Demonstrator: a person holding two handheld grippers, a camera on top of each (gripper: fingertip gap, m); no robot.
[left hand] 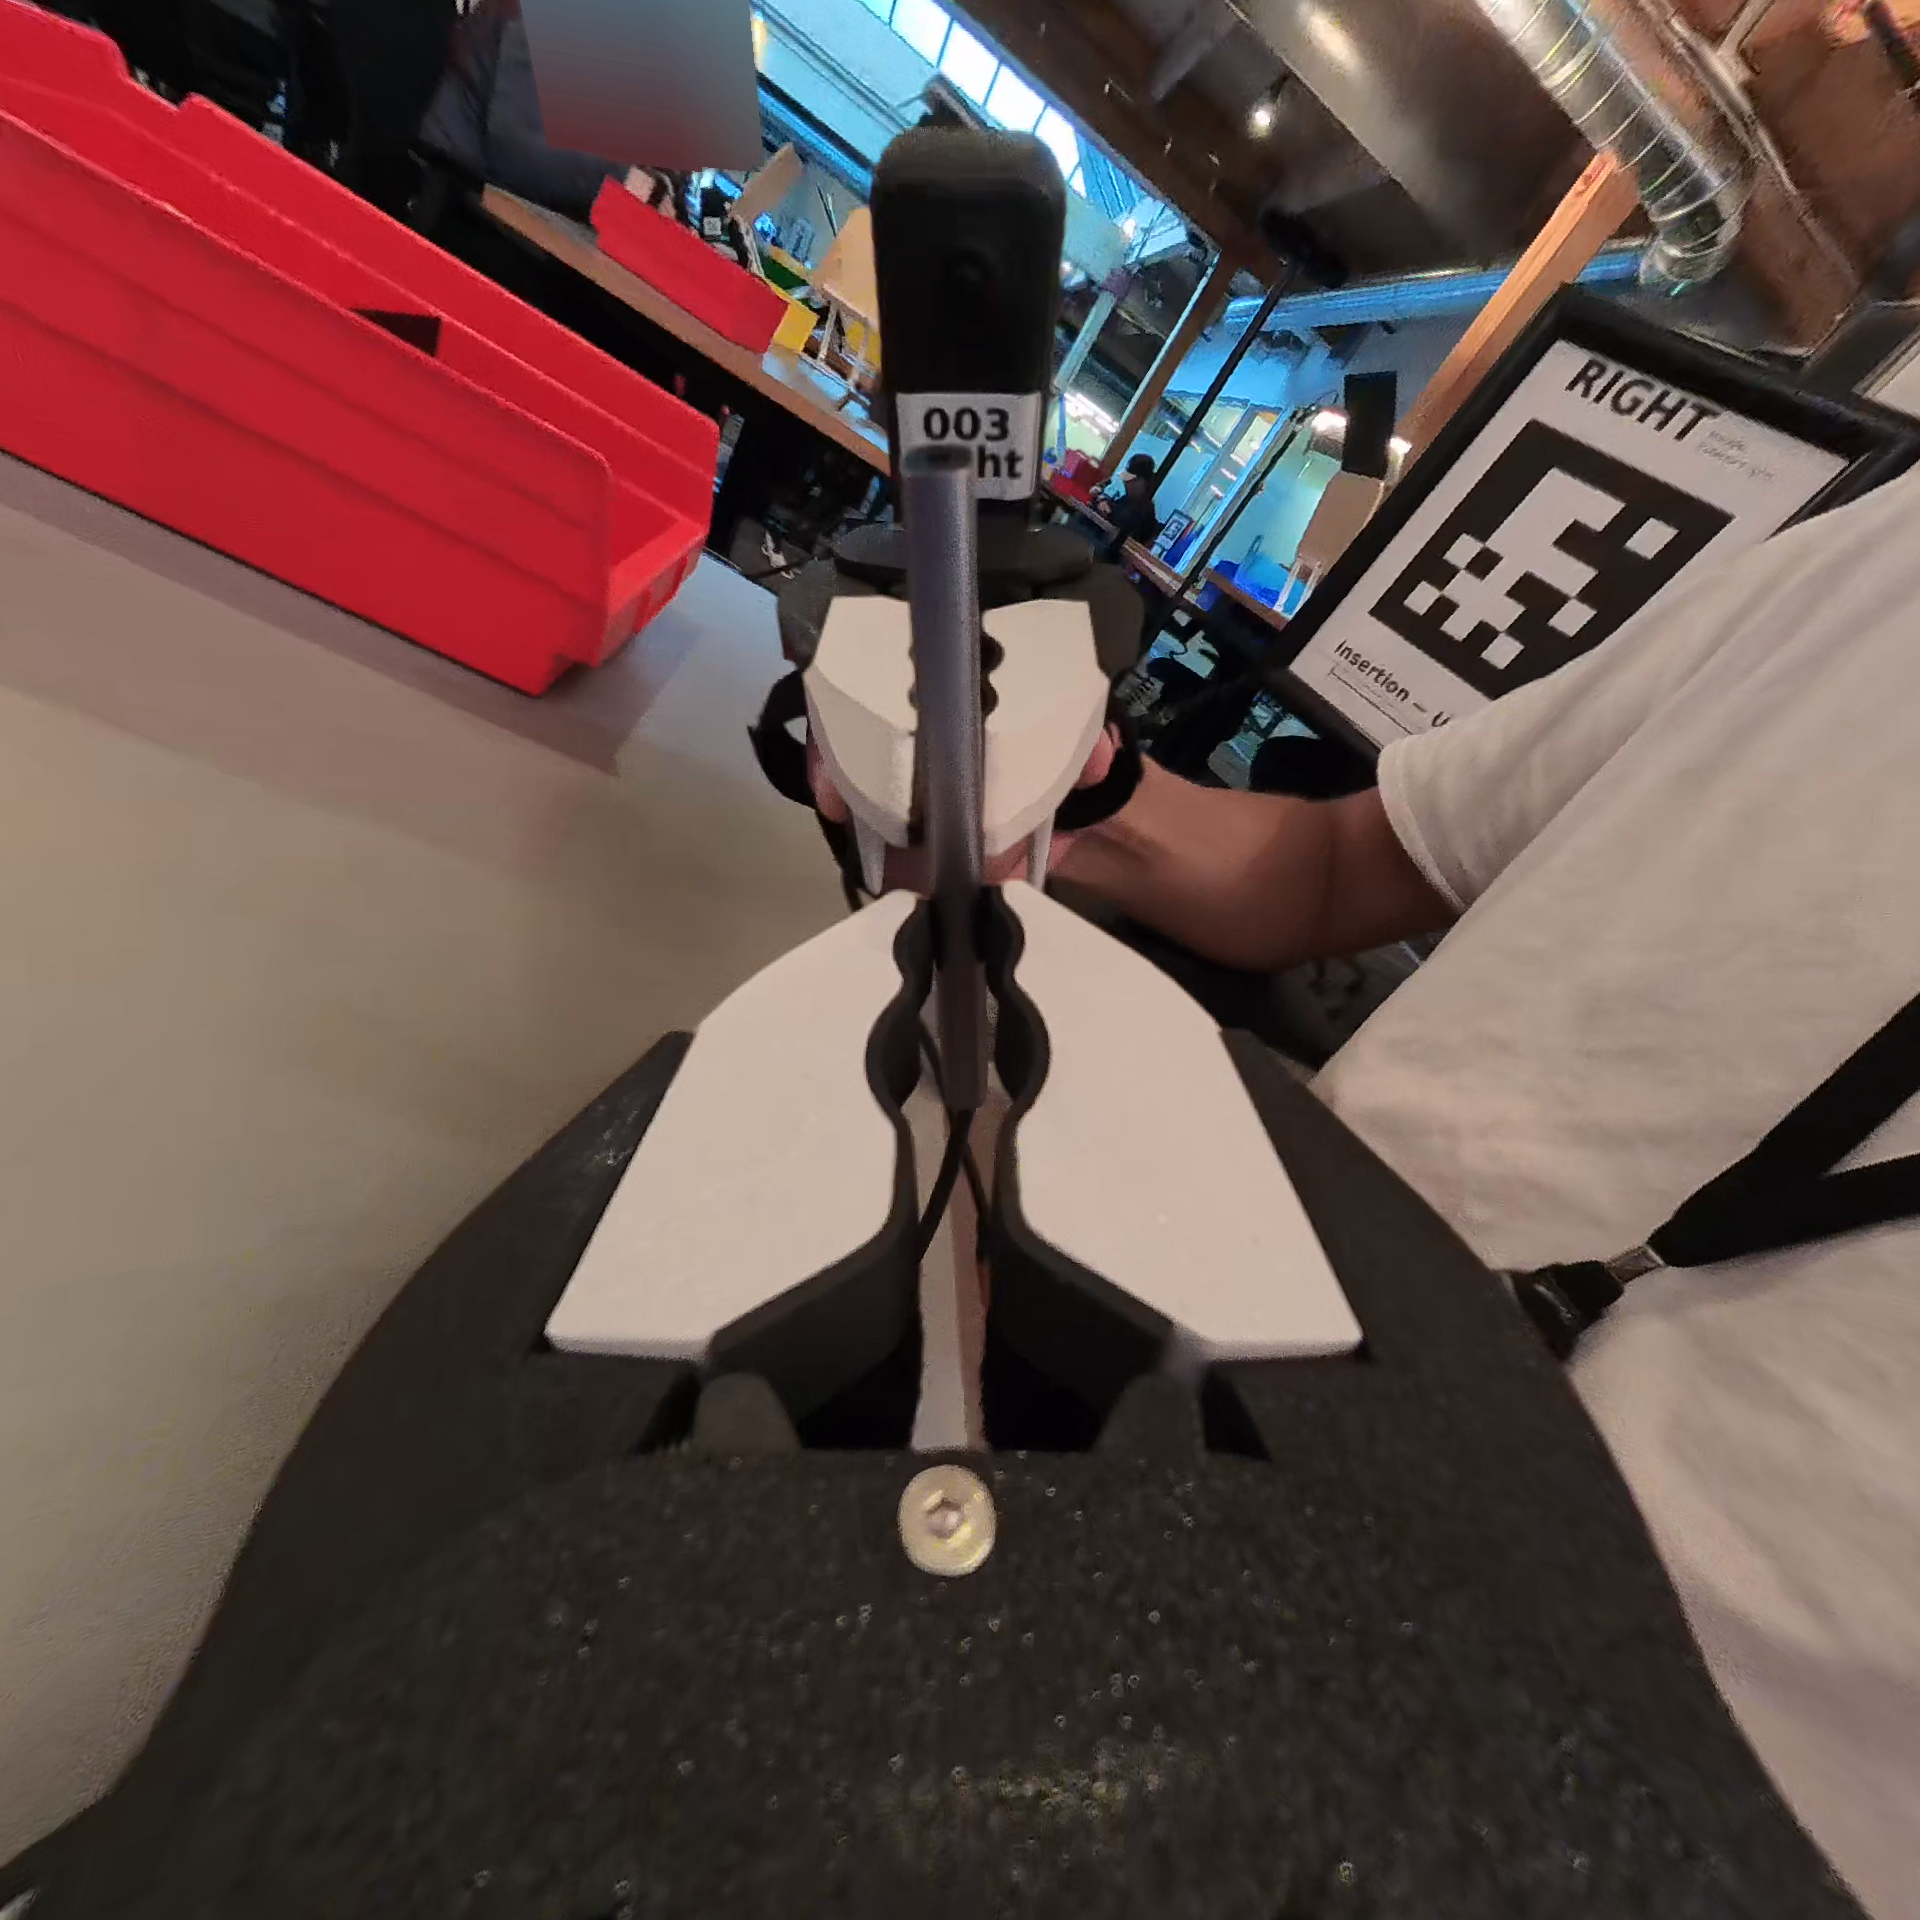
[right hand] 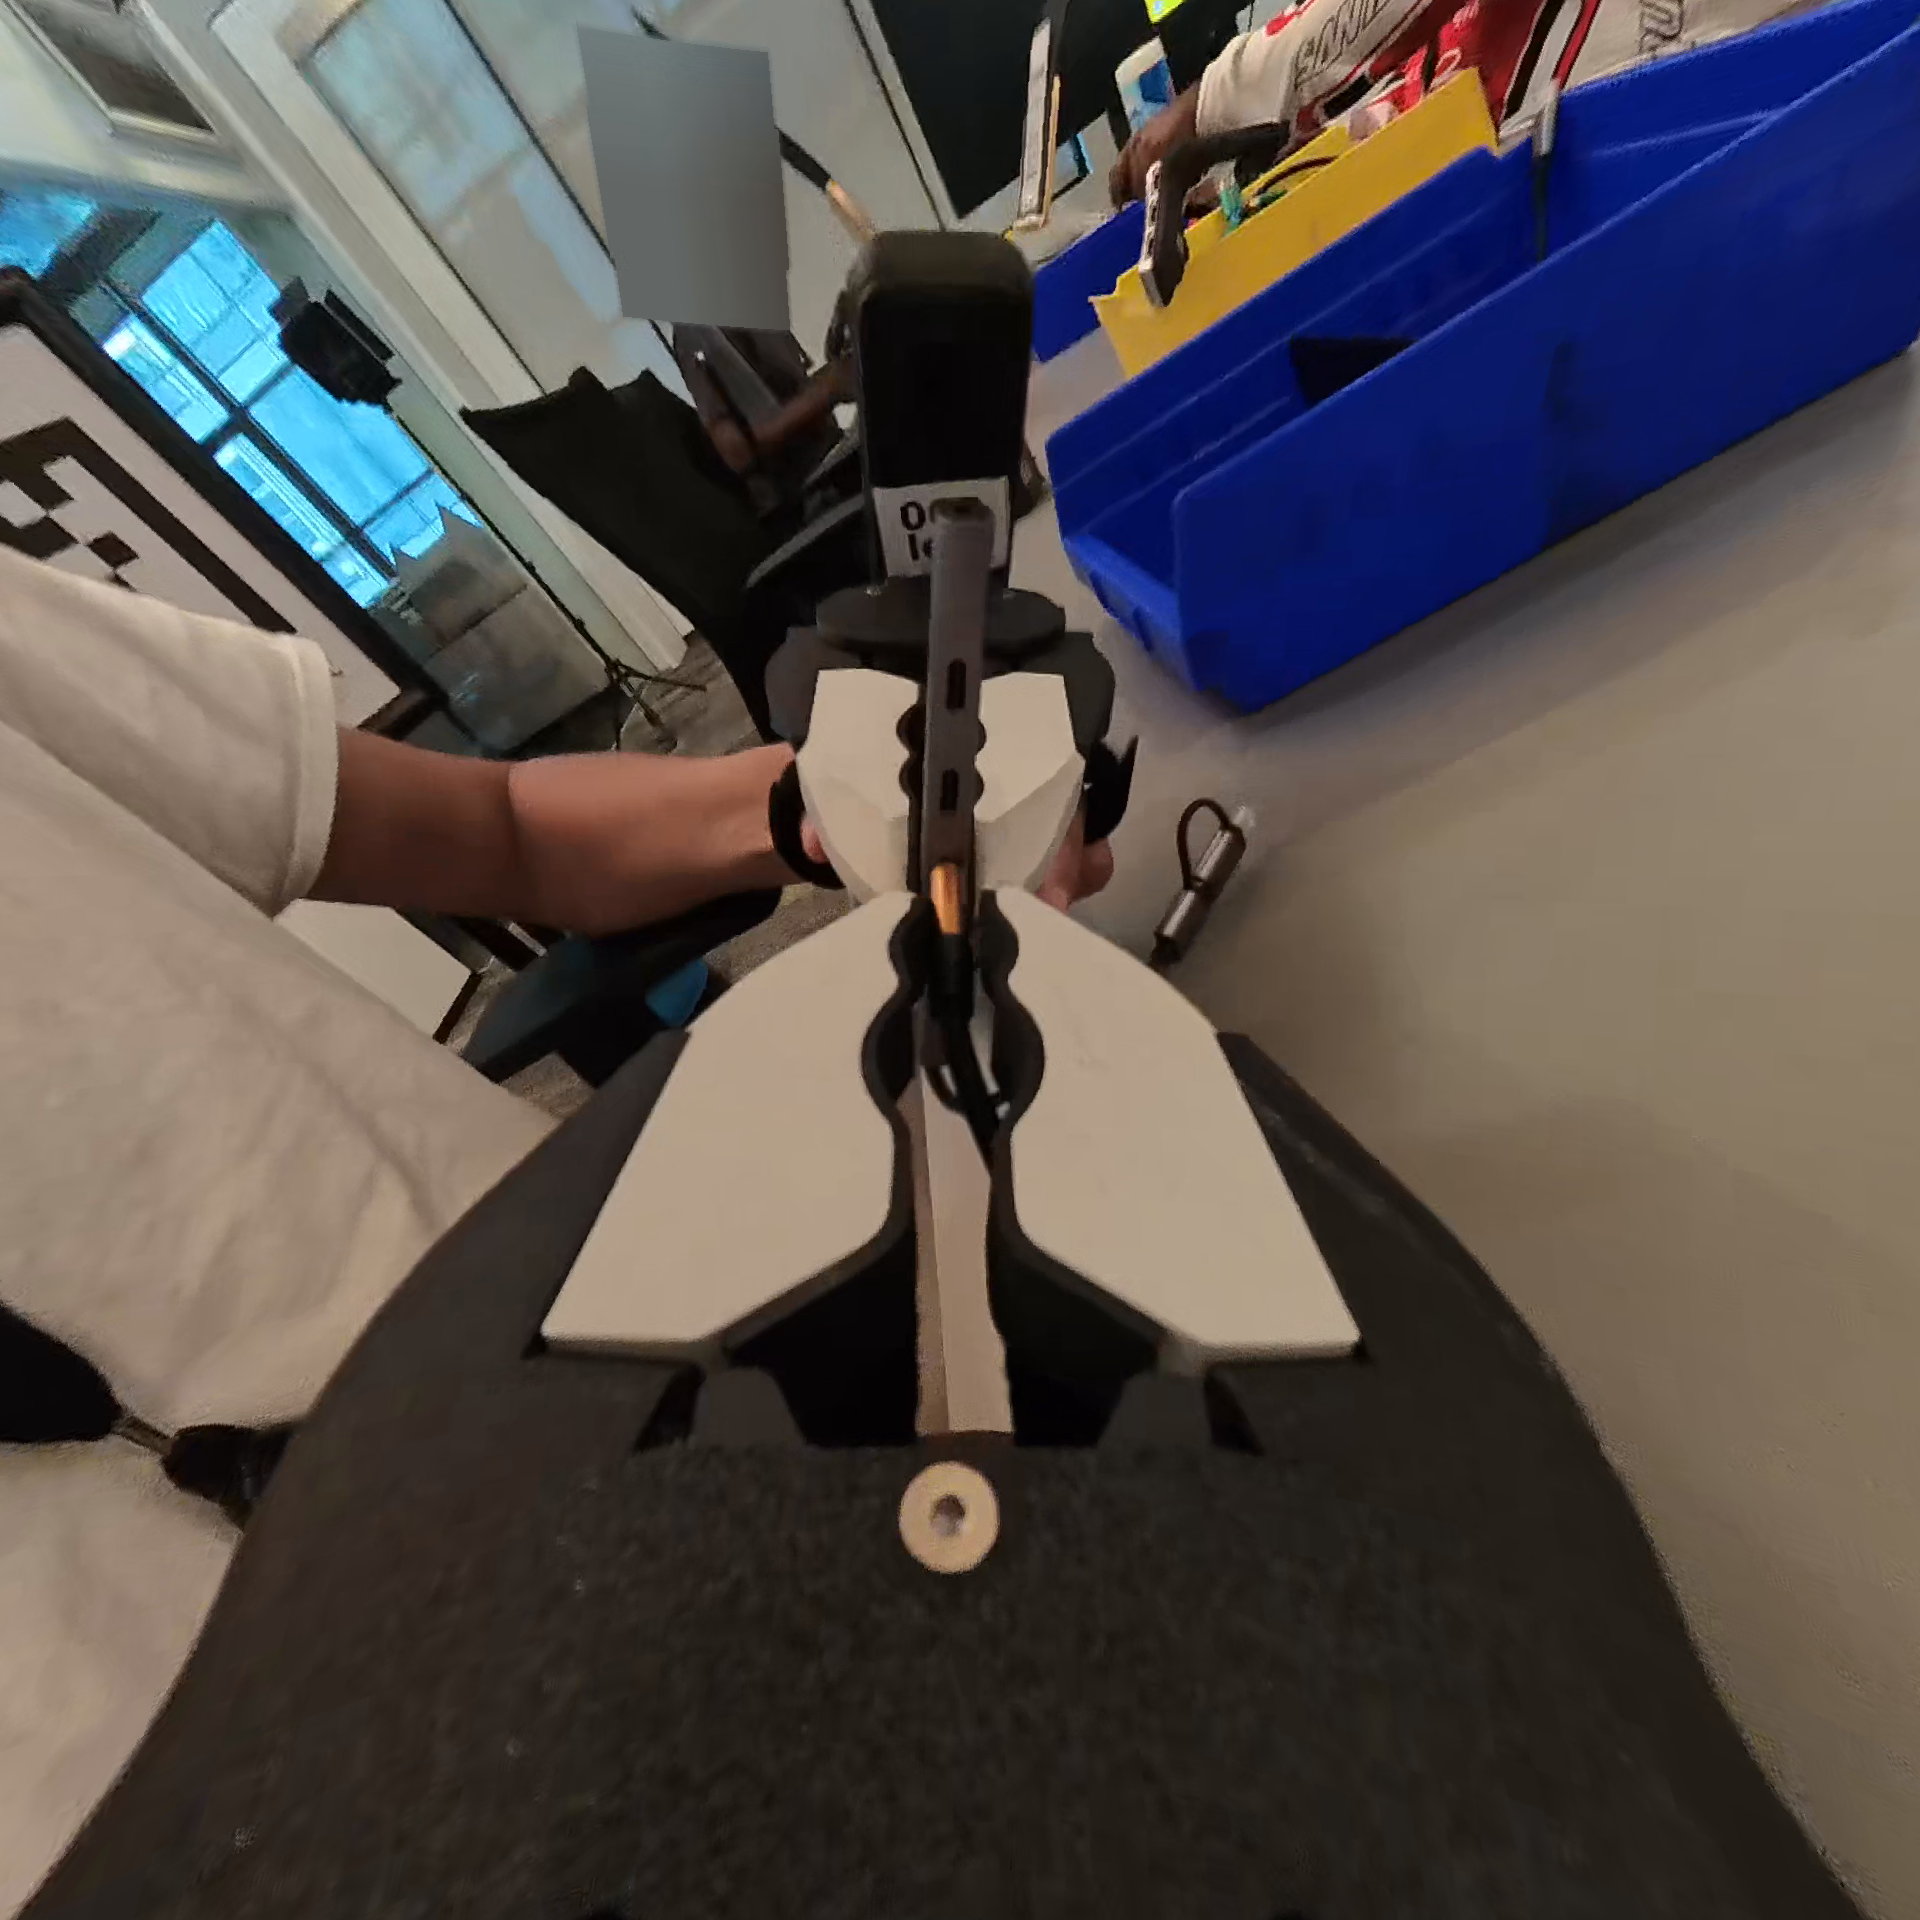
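The left gripper [left hand: 951, 904] is pinching the lower end of a slim grey bar [left hand: 945, 675], its jaws nearly closed, with only the tips bearing on it. The bar is standing out beyond the tips towards the facing gripper. With so short a hold on so long a piece, the bar is likely to pivot or slide between the tips if either hand is twisting or pushing off-line.

The right gripper [right hand: 951, 914] is likewise closed down, gripping a black plug [right hand: 948, 961] whose brass tip [right hand: 948, 896] is sitting just ahead of its fingertips and meeting the bar's near end; whether it is seated I cannot tell. A small misalignment there could be bending the tip or levering the plug loose. The plug's black cable [right hand: 971, 1091] is looping back between the fingers, where it could be snagging.

Farther out, to the right of the right gripper, a small metal cylinder [right hand: 1200, 883] is lying on the grey table [right hand: 1558, 1039], with blue bins [right hand: 1455, 468] beyond. Red bins [left hand: 312, 416] are sitting up and left of the left gripper.
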